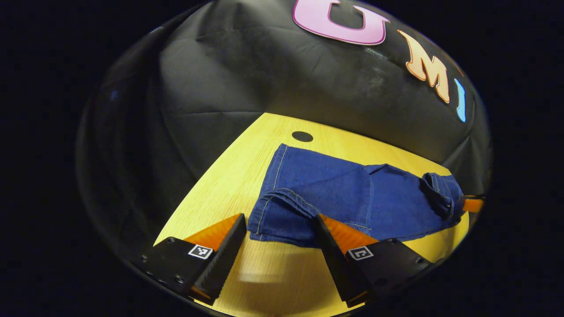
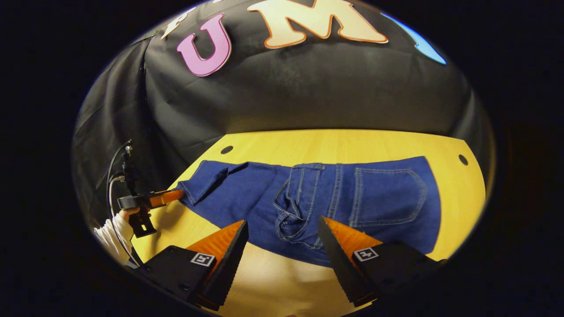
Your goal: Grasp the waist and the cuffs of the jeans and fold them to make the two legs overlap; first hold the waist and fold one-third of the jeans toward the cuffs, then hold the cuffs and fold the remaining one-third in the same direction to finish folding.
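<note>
Left gripper [image 1: 280, 233] open beside jeans [image 1: 352, 193] cuffs.

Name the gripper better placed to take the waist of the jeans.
Right. The right gripper hangs open right before the jeans' waist and back pockets; the left gripper faces the cuffs at the far end.

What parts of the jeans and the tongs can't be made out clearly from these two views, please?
- Left gripper view: the waist end of the jeans bunches at the right edge, so its layering is unclear.
- Left gripper view: the right tongs are cut off by that edge.
- Right gripper view: the left tongs are small and far off; whether they touch the cuff is unclear.
- Both views: the underside of the jeans is hidden against the table.
</note>
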